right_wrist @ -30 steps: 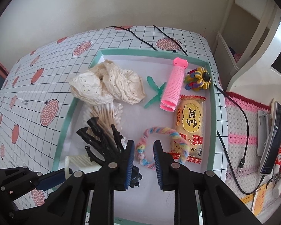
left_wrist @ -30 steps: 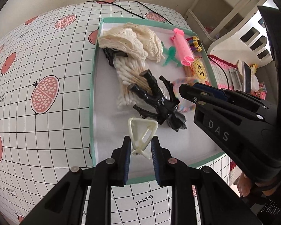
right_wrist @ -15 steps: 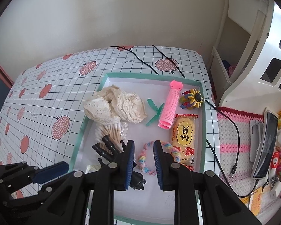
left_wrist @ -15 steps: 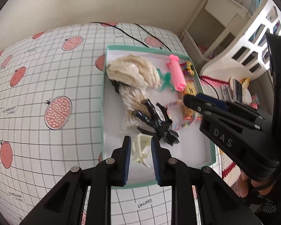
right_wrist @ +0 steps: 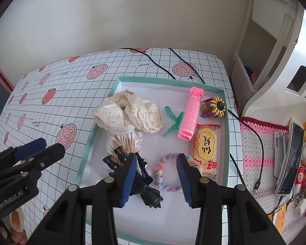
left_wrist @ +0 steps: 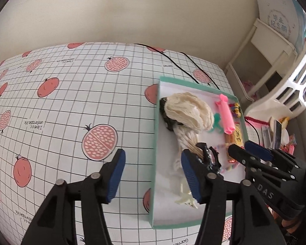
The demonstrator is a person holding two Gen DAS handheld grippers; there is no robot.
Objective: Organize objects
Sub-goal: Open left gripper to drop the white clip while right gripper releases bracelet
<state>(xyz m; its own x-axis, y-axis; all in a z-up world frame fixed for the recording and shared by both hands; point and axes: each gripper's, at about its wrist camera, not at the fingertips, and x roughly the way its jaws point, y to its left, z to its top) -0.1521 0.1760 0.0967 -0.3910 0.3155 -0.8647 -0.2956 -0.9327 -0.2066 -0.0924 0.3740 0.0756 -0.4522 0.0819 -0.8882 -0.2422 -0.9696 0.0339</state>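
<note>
Lace cloth (right_wrist: 128, 114) soft, matt; hair roller (right_wrist: 188, 118) ribbed plastic; snack packet (right_wrist: 206, 149) glossy; fingers (right_wrist: 129, 178) ridged.

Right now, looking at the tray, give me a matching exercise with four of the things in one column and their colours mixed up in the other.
Things:
1. hair roller
2. lace scrunchie
3. claw clip
4. snack packet

Colours:
A. black
B. yellow
C. pink
D. cream

Pairs: 1-C, 2-D, 3-A, 4-B
</note>
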